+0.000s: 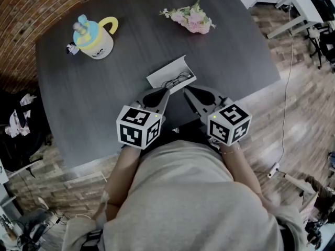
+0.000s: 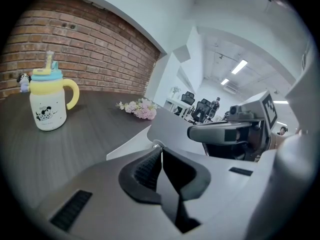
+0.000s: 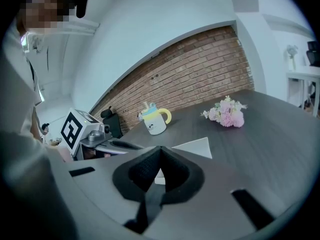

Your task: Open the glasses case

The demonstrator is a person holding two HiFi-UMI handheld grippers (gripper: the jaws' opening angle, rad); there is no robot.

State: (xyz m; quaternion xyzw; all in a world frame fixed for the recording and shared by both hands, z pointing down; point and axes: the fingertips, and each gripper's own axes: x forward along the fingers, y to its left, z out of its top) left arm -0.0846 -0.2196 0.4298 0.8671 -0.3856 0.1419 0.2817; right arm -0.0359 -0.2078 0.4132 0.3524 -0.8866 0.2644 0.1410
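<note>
A white glasses case (image 1: pixel 168 72) lies open on the dark table (image 1: pixel 94 98), with dark-framed glasses (image 1: pixel 178 80) inside it. Both grippers hover side by side at its near edge, in front of the person. My left gripper (image 1: pixel 166 91) points at the case's near left side with its jaws pressed together and nothing between them. My right gripper (image 1: pixel 186 90) points at the near right side, its jaws also meeting at the tip and empty. In the left gripper view the case's white lid (image 2: pixel 131 142) rises just beyond the shut jaw tips (image 2: pixel 160 147). The right gripper view shows that lid (image 3: pixel 196 146) past its tips (image 3: pixel 160 148).
A white mug with a yellow handle and blue lid (image 1: pixel 96 37) stands at the far left, a tiny figure (image 1: pixel 71 48) beside it. A bunch of pink flowers (image 1: pixel 191 19) lies at the far right. The table's near edge runs just under the grippers.
</note>
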